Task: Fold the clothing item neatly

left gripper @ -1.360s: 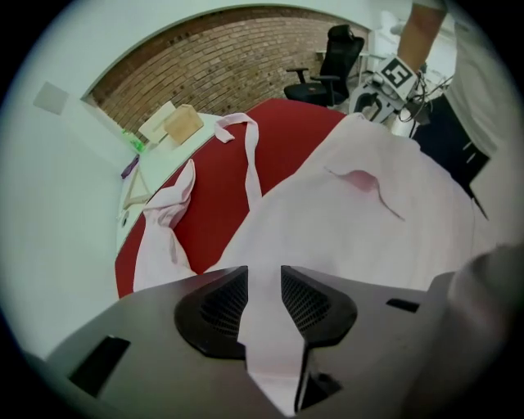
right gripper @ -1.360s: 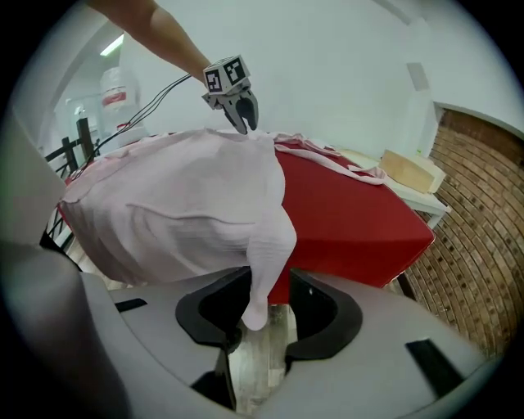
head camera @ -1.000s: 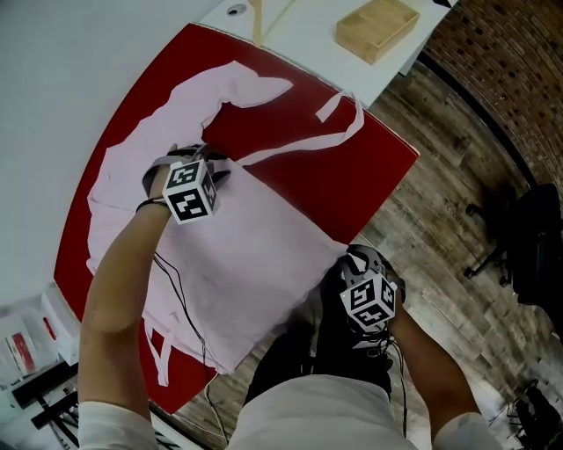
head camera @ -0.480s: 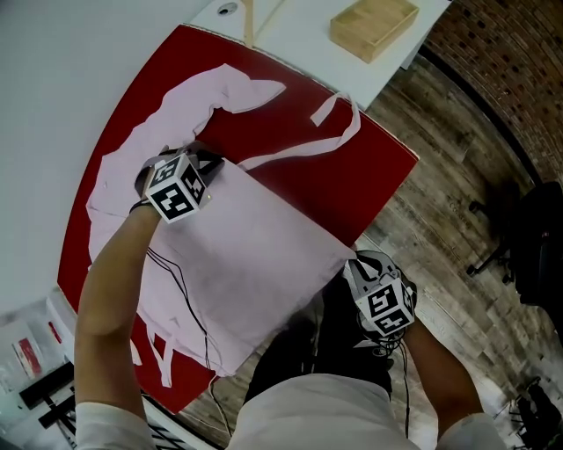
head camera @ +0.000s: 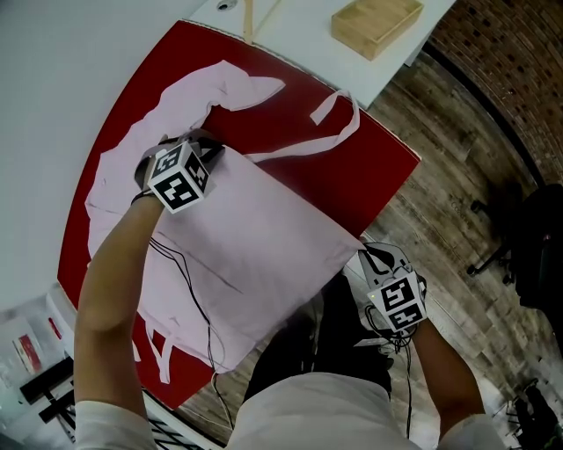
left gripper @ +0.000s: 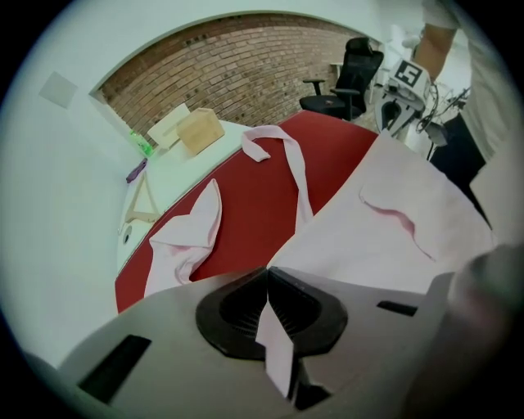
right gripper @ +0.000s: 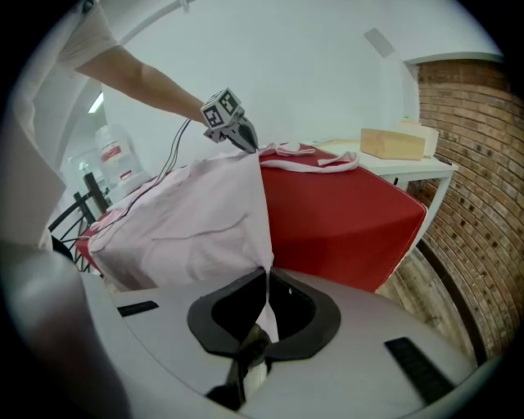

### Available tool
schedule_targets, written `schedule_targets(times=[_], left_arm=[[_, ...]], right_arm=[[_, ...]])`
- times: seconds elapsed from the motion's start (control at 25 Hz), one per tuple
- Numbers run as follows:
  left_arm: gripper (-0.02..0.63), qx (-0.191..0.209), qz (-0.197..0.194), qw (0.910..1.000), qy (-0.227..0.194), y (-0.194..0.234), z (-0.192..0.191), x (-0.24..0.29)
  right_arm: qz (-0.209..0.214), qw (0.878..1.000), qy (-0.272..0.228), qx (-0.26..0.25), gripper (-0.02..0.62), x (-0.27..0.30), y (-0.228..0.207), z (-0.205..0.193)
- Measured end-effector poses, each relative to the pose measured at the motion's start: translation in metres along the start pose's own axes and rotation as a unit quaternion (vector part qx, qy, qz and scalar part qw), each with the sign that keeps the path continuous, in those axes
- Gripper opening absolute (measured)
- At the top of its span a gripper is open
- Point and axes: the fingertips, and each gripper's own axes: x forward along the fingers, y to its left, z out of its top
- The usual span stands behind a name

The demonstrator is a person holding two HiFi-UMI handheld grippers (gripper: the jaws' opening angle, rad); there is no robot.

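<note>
A pale pink garment (head camera: 255, 255) lies spread on the red table (head camera: 352, 176), with a long strap (head camera: 339, 123) trailing toward the far edge. My left gripper (head camera: 209, 148) is shut on one corner of the cloth, a strip of it pinched between the pads (left gripper: 266, 274). Off the table's near-right edge, my right gripper (head camera: 368, 257) is shut on the other corner, cloth running down between its pads (right gripper: 266, 274). The edge between the two corners is lifted and stretched fairly taut. In the right gripper view the left gripper (right gripper: 244, 137) shows above the raised cloth (right gripper: 196, 213).
A wooden box (head camera: 376, 24) sits on the white table beyond the red one. A black office chair (head camera: 528, 237) stands on the wood floor at right. Cables hang along my left arm over the cloth. Bottles and clutter stand at the lower left.
The right gripper has moved right, away from the table edge, drawing the cloth corner out. The left gripper has shifted slightly up and left with its corner. The held edge is tauter.
</note>
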Motion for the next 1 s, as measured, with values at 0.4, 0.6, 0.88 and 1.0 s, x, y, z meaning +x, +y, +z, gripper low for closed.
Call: schedule_targets(times=[0.4,0.6,0.88,1.0], left_arm=[[0.012,-0.023,0.017,0.9995,0.015,-0.002,-0.012,-0.003],[0.012,-0.063,0.044,0.9969,0.016,0.008,-0.028,-0.023],[0.012,-0.202,0.095,0.9742,-0.033,0.013,-0.053,-0.057],[0.012,-0.267,0.112,0.9553,-0.059,0.005,-0.07,-0.072]], right_arm=[[-0.062,0.998,0.026,0.017,0.025,0.007,-0.044,-0.015],[-0.072,0.997,0.021,0.003,0.026,-0.001,-0.066,-0.006],[-0.076,0.995,0.003,-0.061,0.026,-0.001,-0.084,0.041],[-0.082,0.992,0.0,-0.091,0.026,0.004,-0.085,0.063]])
